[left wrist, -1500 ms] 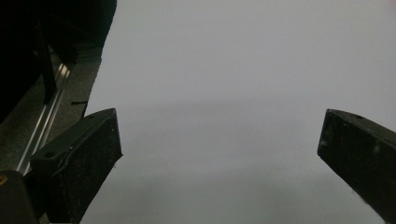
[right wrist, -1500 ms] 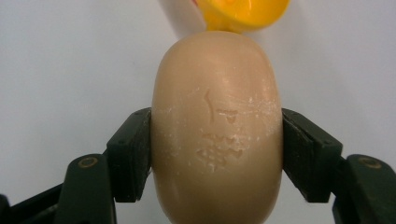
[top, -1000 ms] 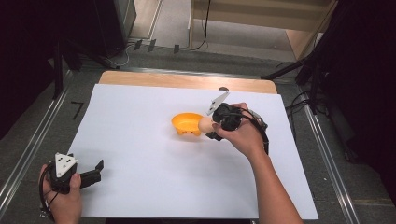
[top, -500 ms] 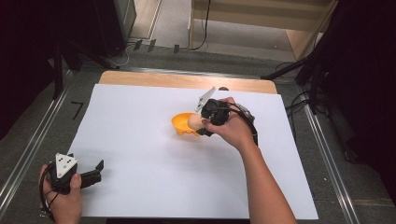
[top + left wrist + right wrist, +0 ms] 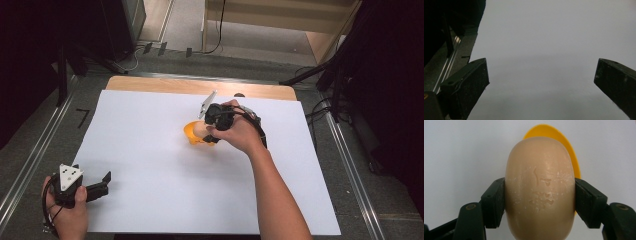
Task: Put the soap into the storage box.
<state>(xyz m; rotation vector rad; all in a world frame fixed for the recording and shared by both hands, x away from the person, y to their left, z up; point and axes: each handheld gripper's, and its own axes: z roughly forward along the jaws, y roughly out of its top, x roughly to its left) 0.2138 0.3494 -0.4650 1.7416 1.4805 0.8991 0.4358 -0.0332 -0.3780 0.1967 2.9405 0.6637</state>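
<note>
A: What is the right gripper carrying just now?

B: It is gripping a tan bar of soap; the two black pads are pressing its flanks from either side, and the bar's long axis is running straight out ahead of the jaws, across the line between them.

A: And where is the bar sitting relative to the dish?

B: In the right gripper view the yellow dish is lying directly beyond the bar, peeking out past its far end and its right edge; in the high view the right gripper is hovering at the dish, with the soap over its rim; whether the bar is touching the dish yet I cannot tell.

A: So which way is the coming move pointing?

B: I am judging it as a short lowering, slightly forward of the jaws, since the dish is lying just ahead and beneath; the bar's length is wanting to line up with the hollow before the pads let go.

A: Is the other hand helping?

B: No; the left gripper is resting well apart at the near left corner of the white sheet, its jaws spread wide with nothing between them; the right hand is by far the nearer.
</note>
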